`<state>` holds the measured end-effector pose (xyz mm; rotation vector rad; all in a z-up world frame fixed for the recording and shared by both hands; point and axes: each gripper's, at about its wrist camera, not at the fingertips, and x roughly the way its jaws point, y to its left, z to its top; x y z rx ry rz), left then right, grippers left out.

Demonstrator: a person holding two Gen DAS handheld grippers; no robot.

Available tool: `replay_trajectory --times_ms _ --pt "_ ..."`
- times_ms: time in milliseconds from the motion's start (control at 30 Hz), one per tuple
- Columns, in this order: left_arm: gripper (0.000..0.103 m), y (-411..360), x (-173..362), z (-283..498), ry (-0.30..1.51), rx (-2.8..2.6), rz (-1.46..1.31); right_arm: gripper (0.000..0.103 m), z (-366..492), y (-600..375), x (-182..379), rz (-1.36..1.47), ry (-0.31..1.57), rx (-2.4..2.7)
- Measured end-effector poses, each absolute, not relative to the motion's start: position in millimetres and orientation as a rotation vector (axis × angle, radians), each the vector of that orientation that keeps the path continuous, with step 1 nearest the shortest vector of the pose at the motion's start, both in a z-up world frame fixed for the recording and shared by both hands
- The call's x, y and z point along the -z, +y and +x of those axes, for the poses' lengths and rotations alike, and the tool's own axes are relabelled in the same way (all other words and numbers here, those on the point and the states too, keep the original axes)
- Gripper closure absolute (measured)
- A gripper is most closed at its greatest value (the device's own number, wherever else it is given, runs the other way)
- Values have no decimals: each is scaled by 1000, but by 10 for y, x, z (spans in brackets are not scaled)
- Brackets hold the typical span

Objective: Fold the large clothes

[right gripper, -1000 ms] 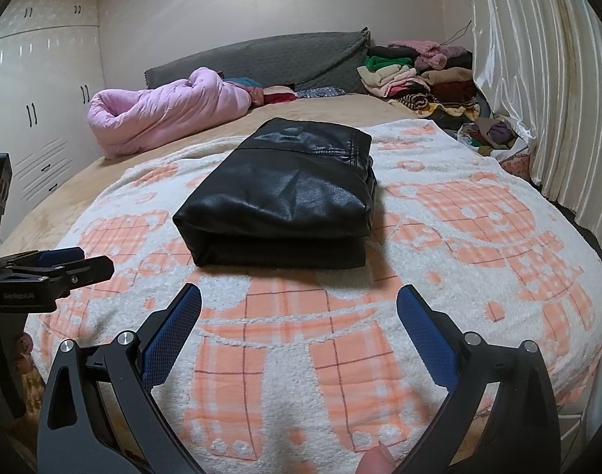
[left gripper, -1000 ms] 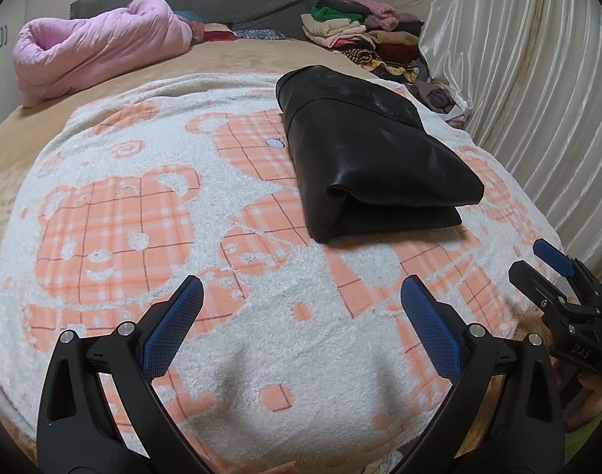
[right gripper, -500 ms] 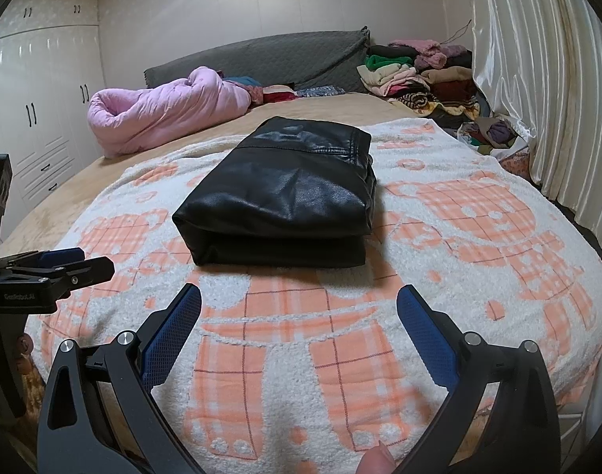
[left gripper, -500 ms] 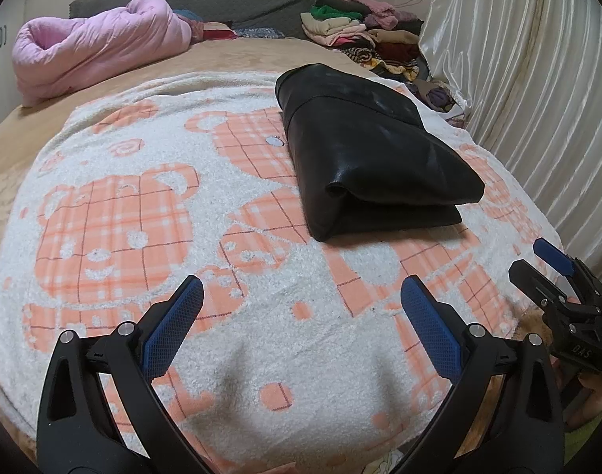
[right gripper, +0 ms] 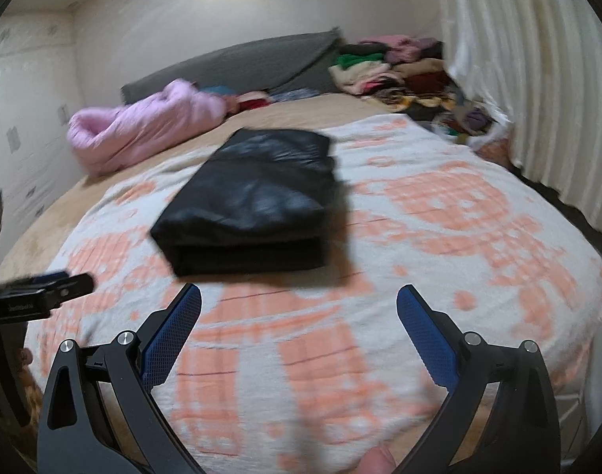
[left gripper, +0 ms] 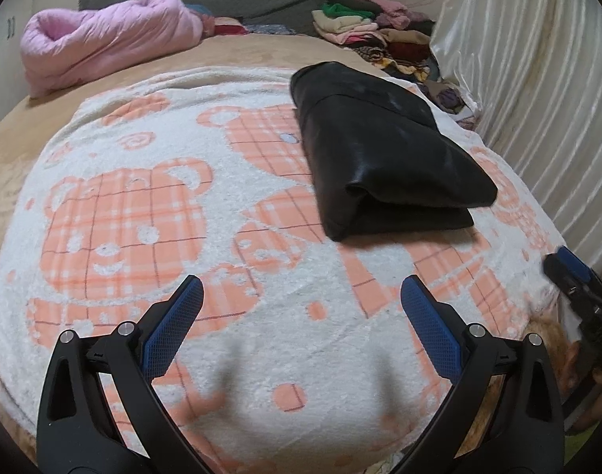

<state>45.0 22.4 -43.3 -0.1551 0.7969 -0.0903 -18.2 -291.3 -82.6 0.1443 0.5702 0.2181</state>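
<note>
Place: home bedroom
Bed: wide, covered by a tan sheet (left gripper: 8, 126) and a white fleece blanket (left gripper: 261, 355) with orange plaid bears
Headboard: grey, padded (right gripper: 237, 63), running along the far wall
Bedding: pink quilt (left gripper: 103, 43) bundled near the headboard
Laundry: pile of mixed clothes (left gripper: 364, 27) heaped in the far corner
Window side: pale pleated curtain (left gripper: 538, 91) hanging beside the bed
Storage: white wardrobe doors (right gripper: 20, 126), blurred, on the opposite wall

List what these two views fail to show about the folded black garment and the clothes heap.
- Black garment: type unknown; its far side is hidden by its own bulk in both views.
- Right wrist view: motion blur smears the garment and the blanket.
- Clothes pile: too small and distant to separate individual pieces.
</note>
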Motion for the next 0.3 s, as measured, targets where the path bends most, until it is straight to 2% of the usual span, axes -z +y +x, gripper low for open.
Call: replay_trajectory --times_ms 133,300 --pt "9 585 440 601 812 14 -206 4 -148 -3817 842 296 575 -33" --pt "9 1788 366 849 811 -215 -253 4 -105 -5639 1199 427 628 465"
